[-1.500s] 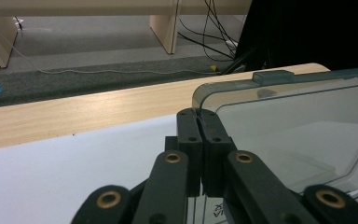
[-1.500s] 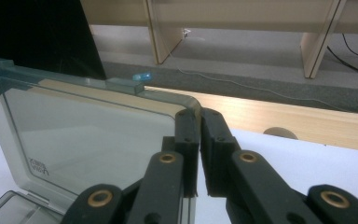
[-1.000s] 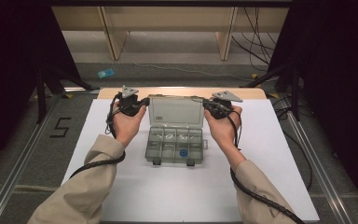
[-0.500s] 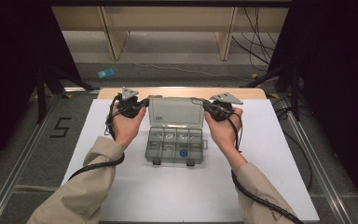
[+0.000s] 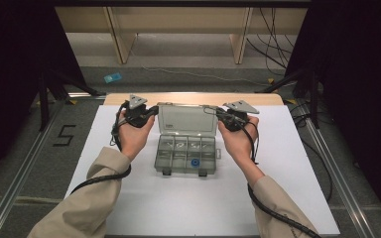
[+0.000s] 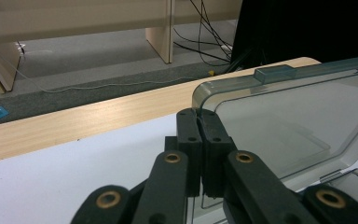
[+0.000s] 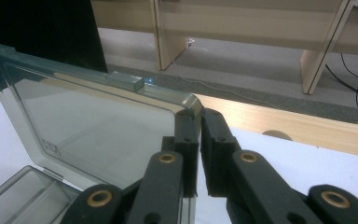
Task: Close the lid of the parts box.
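In the high view, the left gripper and the right gripper each clamp a top corner of the clear lid, which stands open and tilted back between them. Just below both grippers, toward the person, sits the compartment box on the white table; one front compartment, closer to the right gripper, holds a small blue piece (what it is I cannot tell).

In the left gripper view, the left gripper has its jaws pinched shut on the lid's rounded corner edge, the pane stretching away to the gripper's right. A moulded latch tab sits on the lid's top edge beyond the fingertips.

In the right gripper view, the right gripper is likewise clenched on the lid's other corner, the pane running off to its left, with the box's open tray low at that side.
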{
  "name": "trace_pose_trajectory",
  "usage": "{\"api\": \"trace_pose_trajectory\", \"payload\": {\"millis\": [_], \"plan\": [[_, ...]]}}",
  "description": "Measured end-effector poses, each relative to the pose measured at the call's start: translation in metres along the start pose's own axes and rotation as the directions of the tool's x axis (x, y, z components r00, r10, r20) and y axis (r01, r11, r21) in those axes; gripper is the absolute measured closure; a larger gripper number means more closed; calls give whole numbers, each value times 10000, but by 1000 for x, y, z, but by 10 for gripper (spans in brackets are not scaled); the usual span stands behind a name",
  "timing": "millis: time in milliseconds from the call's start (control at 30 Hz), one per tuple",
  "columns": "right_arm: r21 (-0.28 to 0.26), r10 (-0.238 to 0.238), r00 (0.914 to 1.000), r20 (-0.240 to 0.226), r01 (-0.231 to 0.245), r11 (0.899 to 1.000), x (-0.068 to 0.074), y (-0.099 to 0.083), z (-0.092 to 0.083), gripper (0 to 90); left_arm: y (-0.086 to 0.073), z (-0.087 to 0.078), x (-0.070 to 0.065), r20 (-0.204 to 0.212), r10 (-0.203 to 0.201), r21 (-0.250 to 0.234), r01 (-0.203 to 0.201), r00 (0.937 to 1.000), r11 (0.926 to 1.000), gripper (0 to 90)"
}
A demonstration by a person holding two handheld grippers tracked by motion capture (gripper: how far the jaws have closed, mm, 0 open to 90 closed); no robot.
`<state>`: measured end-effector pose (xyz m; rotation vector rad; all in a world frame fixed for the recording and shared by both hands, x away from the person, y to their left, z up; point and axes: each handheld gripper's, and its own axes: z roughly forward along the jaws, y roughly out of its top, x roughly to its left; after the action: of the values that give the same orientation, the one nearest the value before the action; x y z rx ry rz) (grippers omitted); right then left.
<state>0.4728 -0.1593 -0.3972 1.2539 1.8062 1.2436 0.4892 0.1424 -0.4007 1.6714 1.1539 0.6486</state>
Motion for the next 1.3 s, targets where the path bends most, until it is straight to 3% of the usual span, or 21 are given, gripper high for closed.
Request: {"api": "trace_pose_trajectory", "payload": {"millis": [733,967,1300], "plan": [[-61,-323,9995,7,323,9995,4,-3,-7,862,-3,-6,-2,47,187,-61,-187,9998,9998,883],[-58,-174,9998,-71,173,9998,5,-4,-9,862,-4,-8,-2,56,264,-100,-264,9996,9996,882],[-118,-426,9991,3,426,9990,6,-6,-11,862,-7,-10,-3,85,357,-204,-355,9993,9992,880]]}}
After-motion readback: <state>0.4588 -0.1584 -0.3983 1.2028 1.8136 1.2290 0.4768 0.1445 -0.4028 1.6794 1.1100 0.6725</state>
